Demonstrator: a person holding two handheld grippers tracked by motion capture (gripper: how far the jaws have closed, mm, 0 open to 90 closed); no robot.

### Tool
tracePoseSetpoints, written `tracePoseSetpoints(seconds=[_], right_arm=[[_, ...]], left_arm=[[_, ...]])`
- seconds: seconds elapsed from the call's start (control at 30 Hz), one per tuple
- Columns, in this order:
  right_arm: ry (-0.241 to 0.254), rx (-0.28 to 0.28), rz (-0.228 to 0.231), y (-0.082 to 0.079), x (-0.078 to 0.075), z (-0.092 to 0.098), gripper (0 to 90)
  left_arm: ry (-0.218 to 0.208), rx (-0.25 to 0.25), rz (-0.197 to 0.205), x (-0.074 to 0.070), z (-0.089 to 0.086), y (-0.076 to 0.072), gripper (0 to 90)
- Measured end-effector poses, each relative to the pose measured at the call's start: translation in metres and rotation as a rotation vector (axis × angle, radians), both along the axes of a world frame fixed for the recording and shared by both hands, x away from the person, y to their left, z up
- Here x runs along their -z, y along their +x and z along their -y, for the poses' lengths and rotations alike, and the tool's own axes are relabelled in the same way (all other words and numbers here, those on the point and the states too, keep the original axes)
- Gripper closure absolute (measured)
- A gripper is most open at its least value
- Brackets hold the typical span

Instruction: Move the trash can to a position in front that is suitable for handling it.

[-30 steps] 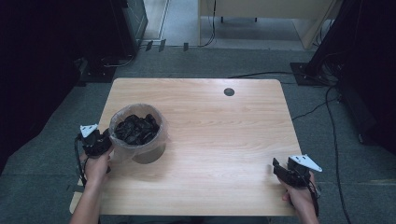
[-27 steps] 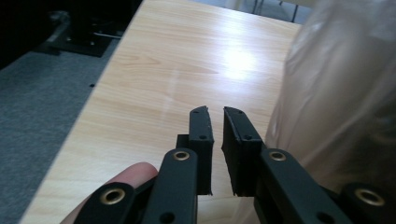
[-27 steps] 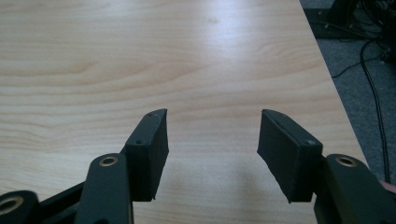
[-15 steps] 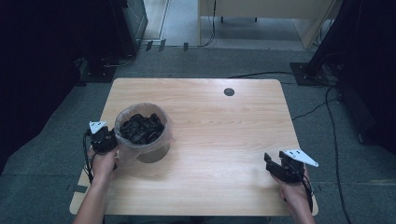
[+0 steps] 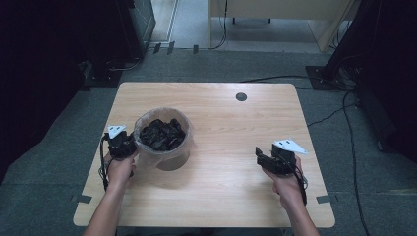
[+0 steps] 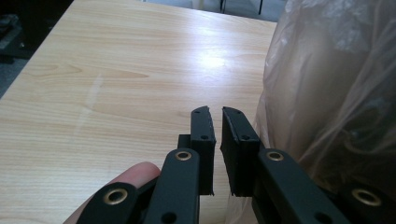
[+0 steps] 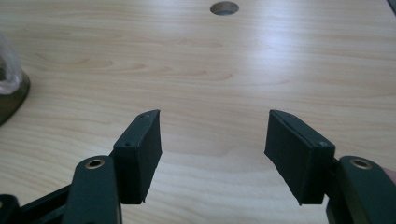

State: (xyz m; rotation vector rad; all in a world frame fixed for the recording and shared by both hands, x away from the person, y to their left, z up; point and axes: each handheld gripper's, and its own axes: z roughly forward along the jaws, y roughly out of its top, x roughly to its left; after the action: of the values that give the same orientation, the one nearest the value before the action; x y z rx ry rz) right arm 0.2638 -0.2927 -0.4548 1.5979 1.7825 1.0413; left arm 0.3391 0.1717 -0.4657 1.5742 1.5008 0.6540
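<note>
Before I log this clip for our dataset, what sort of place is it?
Most likely a lab or workshop recording space, not a home. A bare wooden table with a cable hole stands on grey carpet, cables trail across the floor, and dark equipment stands ring the table.

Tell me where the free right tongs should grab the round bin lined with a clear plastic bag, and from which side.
Take the bag-covered rim of the round bin lined with a clear plastic bag on its right side, coming in across the bare wooden table. The rim is probably the only thin edge that open jaws could span; the body looks too wide. The left tongs sit at the opposite side.
</note>
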Motion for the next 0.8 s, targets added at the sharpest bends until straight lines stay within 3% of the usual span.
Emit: tracePoseSetpoints(seconds=[0.1, 0.4, 0.47, 0.57, 0.67, 0.8], right_arm=[[-0.001, -0.007, 0.001, 0.015, -0.006, -0.013, 35.7], [0.036, -0.064, -0.005, 0.035, -0.011, -0.033, 29.6], [0.000, -0.120, -0.003, 0.040, -0.012, -0.044, 28.4], [-0.016, -0.138, -0.004, 0.043, -0.011, -0.052, 28.4], [-0.029, -0.128, -0.002, 0.050, -0.011, -0.060, 33.2], [0.004, -0.101, 0.010, 0.061, -0.012, -0.067, 41.7]], left_arm=[[0.005, 0.015, -0.002, -0.001, 0.006, 0.001, 83.3], [-0.016, 0.051, -0.012, -0.002, 0.021, 0.002, 83.9], [-0.021, 0.055, -0.014, -0.002, 0.025, 0.003, 83.8], [-0.029, 0.063, -0.019, -0.001, 0.030, 0.004, 83.8], [-0.036, 0.071, -0.023, -0.001, 0.036, 0.005, 84.0], [-0.045, 0.080, -0.028, -0.003, 0.043, 0.006, 84.1]])
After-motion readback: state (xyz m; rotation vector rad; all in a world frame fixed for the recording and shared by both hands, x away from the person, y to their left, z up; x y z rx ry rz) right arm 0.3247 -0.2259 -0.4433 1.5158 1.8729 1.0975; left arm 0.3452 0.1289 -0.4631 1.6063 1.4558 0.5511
